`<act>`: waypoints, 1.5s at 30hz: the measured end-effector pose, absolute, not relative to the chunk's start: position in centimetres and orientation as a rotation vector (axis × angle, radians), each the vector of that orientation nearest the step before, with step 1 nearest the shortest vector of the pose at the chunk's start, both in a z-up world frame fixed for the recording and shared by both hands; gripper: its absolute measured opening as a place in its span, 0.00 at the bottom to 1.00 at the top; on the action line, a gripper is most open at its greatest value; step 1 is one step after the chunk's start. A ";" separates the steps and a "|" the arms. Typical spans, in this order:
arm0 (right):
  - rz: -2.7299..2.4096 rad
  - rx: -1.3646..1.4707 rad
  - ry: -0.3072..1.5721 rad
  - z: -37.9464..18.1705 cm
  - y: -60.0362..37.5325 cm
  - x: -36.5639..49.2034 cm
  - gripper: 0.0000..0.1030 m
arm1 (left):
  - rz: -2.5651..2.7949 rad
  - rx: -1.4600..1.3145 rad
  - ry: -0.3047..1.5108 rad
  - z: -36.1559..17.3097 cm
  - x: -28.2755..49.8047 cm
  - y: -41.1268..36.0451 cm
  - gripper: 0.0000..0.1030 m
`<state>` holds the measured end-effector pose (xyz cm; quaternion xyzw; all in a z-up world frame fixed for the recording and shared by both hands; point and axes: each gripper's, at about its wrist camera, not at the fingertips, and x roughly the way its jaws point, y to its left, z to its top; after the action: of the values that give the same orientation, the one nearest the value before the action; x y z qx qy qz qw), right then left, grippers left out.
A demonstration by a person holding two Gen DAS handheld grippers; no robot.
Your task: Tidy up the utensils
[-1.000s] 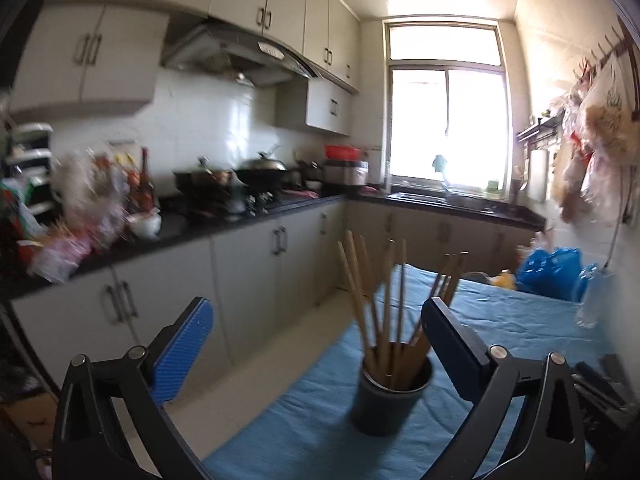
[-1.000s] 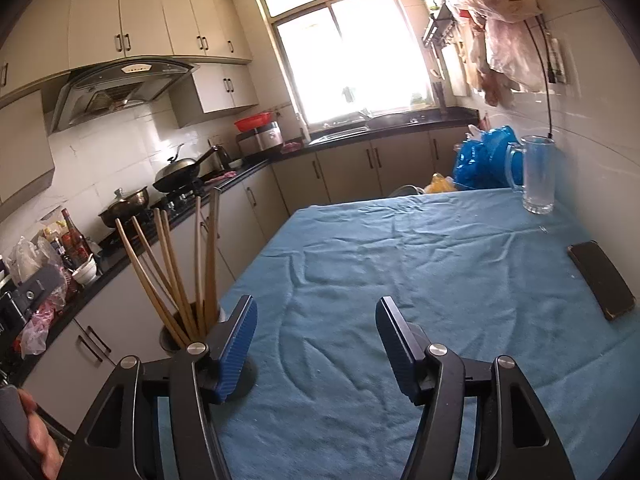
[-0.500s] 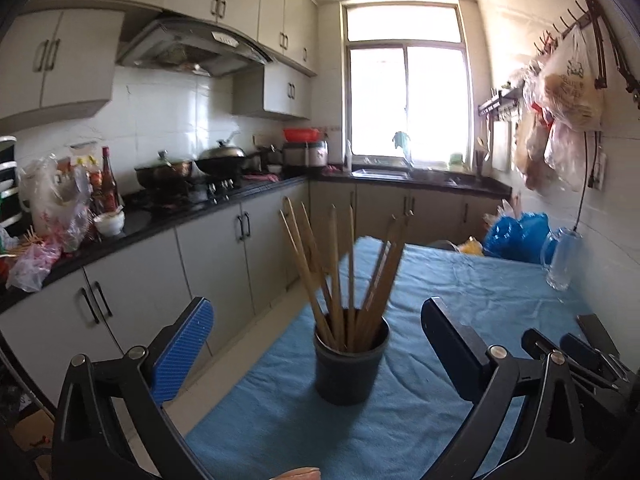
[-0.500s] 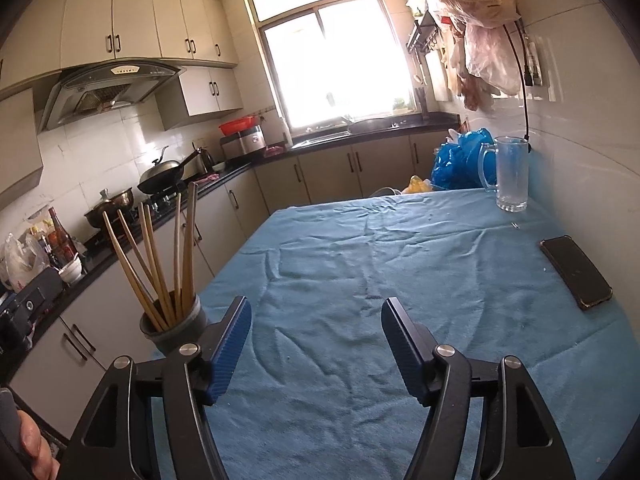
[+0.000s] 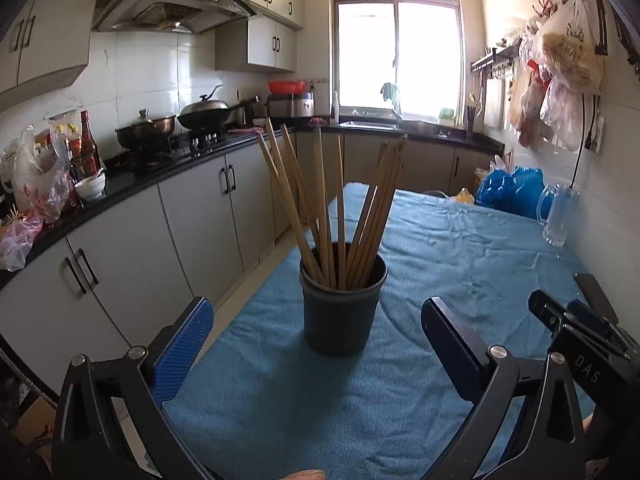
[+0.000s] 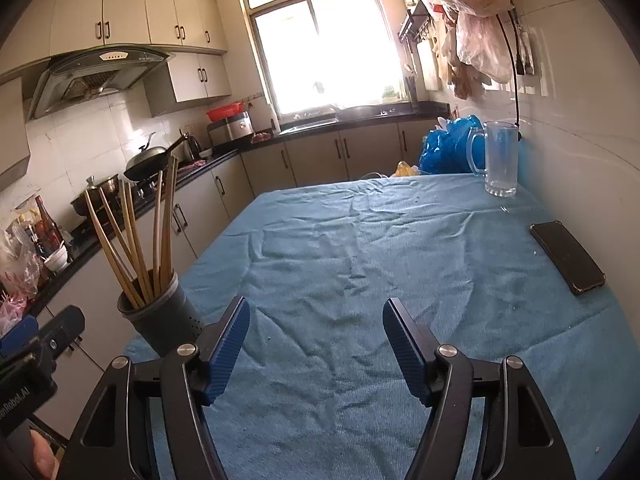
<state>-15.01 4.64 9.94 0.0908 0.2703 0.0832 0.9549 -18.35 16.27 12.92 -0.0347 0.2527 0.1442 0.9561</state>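
Observation:
A dark round holder [image 5: 340, 312] full of several long wooden chopsticks [image 5: 340, 200] stands upright on the blue tablecloth [image 5: 460, 248], near the table's left edge. My left gripper [image 5: 314, 316] is open, and the holder sits just beyond its blue pads, centred between them and untouched. In the right wrist view the holder [image 6: 160, 320] and its chopsticks [image 6: 136, 240] stand to the left of my right gripper [image 6: 316, 316]. That gripper is open over bare cloth with nothing between its fingers.
A glass mug [image 6: 500, 160] and a blue plastic bag [image 6: 448, 148] sit at the table's far right. A black phone [image 6: 566, 256] lies by the right wall. Cabinets and a counter with pots [image 5: 148, 128] run along the left, across a narrow aisle.
The left gripper has swung round and dipped, so the holder now sits centred and closer in its view. The right gripper's jaws have spread slightly; the holder has slid lower left in its view.

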 end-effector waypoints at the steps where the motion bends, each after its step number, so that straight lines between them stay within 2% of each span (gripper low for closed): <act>1: 0.168 0.179 0.551 9.9 4.7 -15.0 0.72 | 0.293 -0.071 0.518 12.7 -18.4 16.4 1.00; 26: 0.177 0.116 0.574 8.9 7.0 -15.0 0.76 | 0.316 -0.088 0.645 9.9 -17.2 17.8 1.00; 45: 0.174 0.098 0.560 8.9 7.2 -15.2 0.77 | 0.308 -0.087 0.653 9.6 -17.0 17.8 1.00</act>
<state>-15.24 7.18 8.91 0.0483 0.2757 0.0859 0.9562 -16.99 17.81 9.58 -0.0423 0.3193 0.1507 0.9347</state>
